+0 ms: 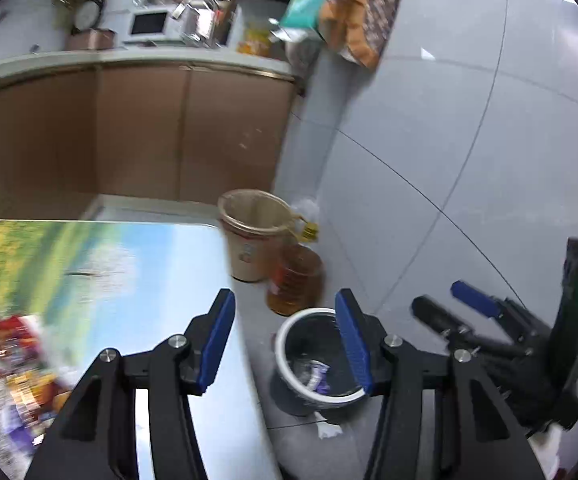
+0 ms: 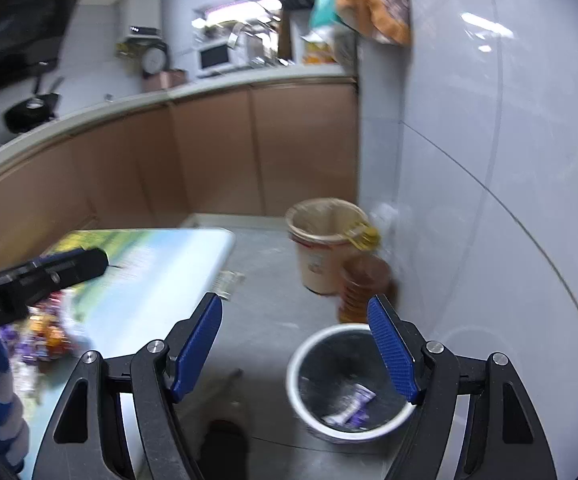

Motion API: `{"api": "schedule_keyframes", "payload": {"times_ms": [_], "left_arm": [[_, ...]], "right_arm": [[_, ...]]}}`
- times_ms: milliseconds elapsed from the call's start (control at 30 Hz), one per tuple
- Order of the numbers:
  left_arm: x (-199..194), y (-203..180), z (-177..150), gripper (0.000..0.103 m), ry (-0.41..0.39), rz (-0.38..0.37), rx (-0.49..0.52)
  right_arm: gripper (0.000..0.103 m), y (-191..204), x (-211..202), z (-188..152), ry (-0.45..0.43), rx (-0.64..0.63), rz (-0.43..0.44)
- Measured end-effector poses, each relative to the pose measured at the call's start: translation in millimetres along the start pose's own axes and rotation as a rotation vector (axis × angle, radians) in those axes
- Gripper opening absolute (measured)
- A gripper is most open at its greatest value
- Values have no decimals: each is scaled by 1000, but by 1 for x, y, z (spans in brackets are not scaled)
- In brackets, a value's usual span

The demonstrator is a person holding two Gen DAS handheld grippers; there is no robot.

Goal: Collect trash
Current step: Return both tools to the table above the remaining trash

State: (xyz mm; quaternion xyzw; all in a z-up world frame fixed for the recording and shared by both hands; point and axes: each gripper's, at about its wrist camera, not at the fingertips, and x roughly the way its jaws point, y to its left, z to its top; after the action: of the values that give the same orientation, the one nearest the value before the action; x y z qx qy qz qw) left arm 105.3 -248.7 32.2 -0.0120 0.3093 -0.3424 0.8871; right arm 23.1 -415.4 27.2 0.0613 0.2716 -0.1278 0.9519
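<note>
Left wrist view: wrapper pile [image 1: 13,376] sits on the table [image 1: 137,264] left of the left claw [image 1: 285,344], which is released with nothing between the pads. Bin [image 1: 321,364] sits on the floor under its right pad, a purple wrapper inside. Right claw [image 2: 297,348] is also released and empty, bin [image 2: 349,384] below its right pad. Looks like the gap between a drop and the next pick. Next: swing left to the pile, blurred red, orange and purple packets.

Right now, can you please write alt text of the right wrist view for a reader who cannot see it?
The open, empty right gripper hangs above a kitchen floor, over a dark bin with a white rim that holds purple wrappers. To the left, more wrappers lie on a landscape-printed table; a beige bucket stands behind.
</note>
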Motion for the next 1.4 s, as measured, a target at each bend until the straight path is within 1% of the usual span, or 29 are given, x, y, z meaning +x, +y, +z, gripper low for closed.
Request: {"api": "schedule_keyframes", "payload": {"times_ms": [100, 200, 367, 533, 633, 800, 900, 1000, 1200, 1400], "left_arm": [[-51, 20, -10, 50, -36, 54, -21], [-73, 39, -21, 50, -60, 96, -42], [-124, 66, -41, 50, -100, 157, -84], [-161, 89, -60, 50, -131, 214, -115], [-181, 106, -74, 50, -137, 246, -135], [-198, 137, -90, 50, -130, 312, -176], [-207, 157, -100, 50, -130, 345, -203], [-209, 166, -108, 50, -129, 372, -208], [-198, 186, -119, 50, -104, 376, -241], [-171, 199, -127, 50, -52, 358, -245]], "right_arm": [[75, 22, -21, 7, -29, -17, 44], [76, 44, -39, 11, -52, -38, 91], [76, 76, -64, 10, -78, -84, 159], [76, 100, -85, 11, -99, -135, 211], [76, 112, -94, 13, -108, -159, 246], [76, 130, -98, 11, -99, -176, 303], [76, 138, -90, 8, -72, -182, 329], [76, 149, -80, 5, -47, -194, 350], [76, 169, -62, -2, -1, -218, 382], [76, 185, -32, -10, 63, -232, 383]]}}
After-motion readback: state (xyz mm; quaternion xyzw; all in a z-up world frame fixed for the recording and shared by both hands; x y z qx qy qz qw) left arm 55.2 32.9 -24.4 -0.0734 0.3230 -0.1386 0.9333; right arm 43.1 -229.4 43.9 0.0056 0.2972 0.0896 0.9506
